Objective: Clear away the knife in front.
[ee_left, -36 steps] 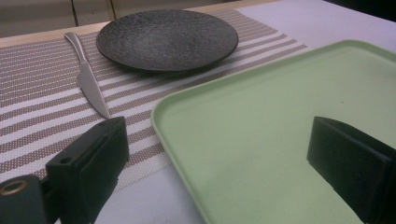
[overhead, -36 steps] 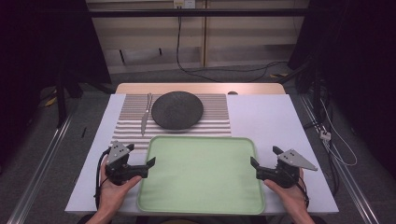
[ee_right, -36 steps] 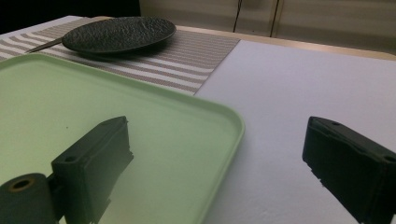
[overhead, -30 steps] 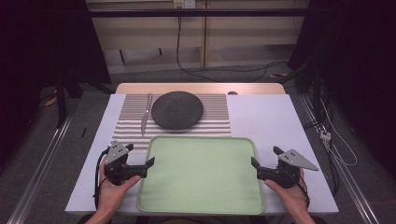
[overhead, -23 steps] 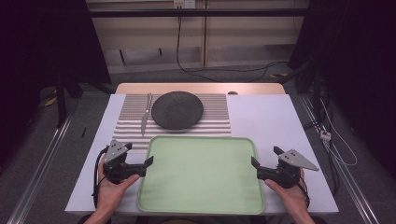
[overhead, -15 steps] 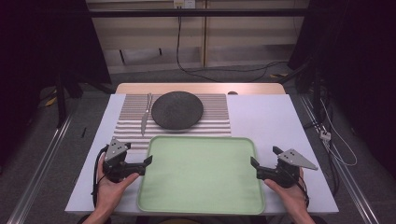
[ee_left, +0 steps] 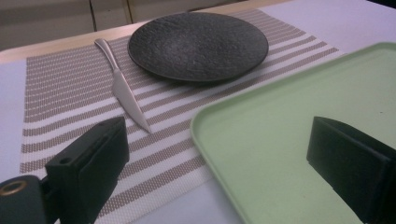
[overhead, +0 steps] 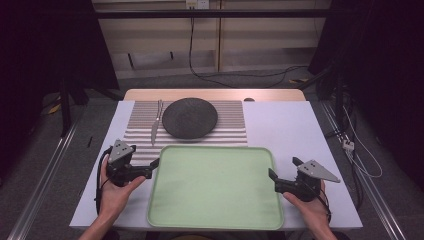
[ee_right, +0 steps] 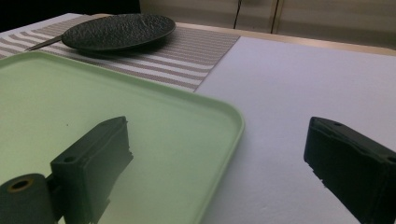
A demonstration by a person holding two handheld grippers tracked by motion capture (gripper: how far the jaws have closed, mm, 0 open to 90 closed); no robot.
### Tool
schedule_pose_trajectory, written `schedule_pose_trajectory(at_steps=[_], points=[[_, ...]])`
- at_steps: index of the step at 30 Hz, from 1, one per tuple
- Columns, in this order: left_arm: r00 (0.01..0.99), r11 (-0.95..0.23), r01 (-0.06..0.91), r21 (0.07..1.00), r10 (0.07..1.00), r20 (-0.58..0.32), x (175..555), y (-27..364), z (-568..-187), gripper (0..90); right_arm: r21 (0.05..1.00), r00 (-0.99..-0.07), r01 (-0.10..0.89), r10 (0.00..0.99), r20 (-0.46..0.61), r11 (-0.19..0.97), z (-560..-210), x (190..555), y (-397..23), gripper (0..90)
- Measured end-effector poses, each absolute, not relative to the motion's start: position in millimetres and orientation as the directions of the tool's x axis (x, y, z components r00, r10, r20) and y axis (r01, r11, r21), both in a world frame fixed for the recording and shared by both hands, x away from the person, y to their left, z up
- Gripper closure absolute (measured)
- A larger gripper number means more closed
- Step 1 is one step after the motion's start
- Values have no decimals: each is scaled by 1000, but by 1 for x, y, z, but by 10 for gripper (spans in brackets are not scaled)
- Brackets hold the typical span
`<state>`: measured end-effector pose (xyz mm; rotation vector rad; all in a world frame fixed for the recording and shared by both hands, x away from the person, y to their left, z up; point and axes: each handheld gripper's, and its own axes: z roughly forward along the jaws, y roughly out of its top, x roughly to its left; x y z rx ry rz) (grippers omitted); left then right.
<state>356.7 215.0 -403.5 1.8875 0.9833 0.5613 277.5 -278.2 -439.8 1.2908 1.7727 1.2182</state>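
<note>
- Between the wide-apart jaws of my left gripper (ee_left: 205,177) sits the near left corner of the pale green tray (ee_left: 299,116), its rolled rim running from between the jaws up to the right.
- My right gripper (ee_right: 219,172) is likewise spread, one jaw over the tray's floor and the other over bare table beyond the right rim; neither pair is clamped on anything.
- From the high view, both grippers (overhead: 150,166) (overhead: 280,176) flank the tray (overhead: 215,185), left at its left edge, right at its right edge, so I judge the step in hand to be gripping the tray by both sides.
- To do it well, I want each rim seated deep between the jaws before closing, both at matching positions along the sides, then close together so the tray lifts level.
- The tray looks like smooth matte plastic with rounded corners and a shallow raised lip, probably slippery, so a firm bite on the lip matters.
- Ahead of the left jaws lies a woven striped placemat (ee_left: 60,84), beige and white, the tray's far edge overlapping or touching it.
- On it rest a dark, rough-textured round plate (ee_left: 196,44) and a slim steel knife (ee_left: 122,91), just beside each other, well beyond the jaws.
</note>
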Motion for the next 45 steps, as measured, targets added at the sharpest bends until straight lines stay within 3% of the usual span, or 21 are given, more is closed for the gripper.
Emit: schedule_pose_trajectory(at_steps=[6, 10, 26, 45], points=[[572, -281, 416, 865, 820, -9, 370, 216, -397, 56, 923, -326, 372, 945, 36, 94, -440, 277, -278, 72], [595, -381, 426, 821, 801, 63, 381, 210, -398, 68, 922, -336, 374, 941, 34, 101, -440, 276, -277, 71], [511, -315, 463, 828, 859, 41, 436, 218, -389, 97, 916, -347, 388, 937, 42, 102, -444, 286, -276, 71], [492, -352, 527, 774, 868, 60, 490, 205, -383, 111, 913, -348, 395, 936, 49, 99, -444, 290, -275, 70]])
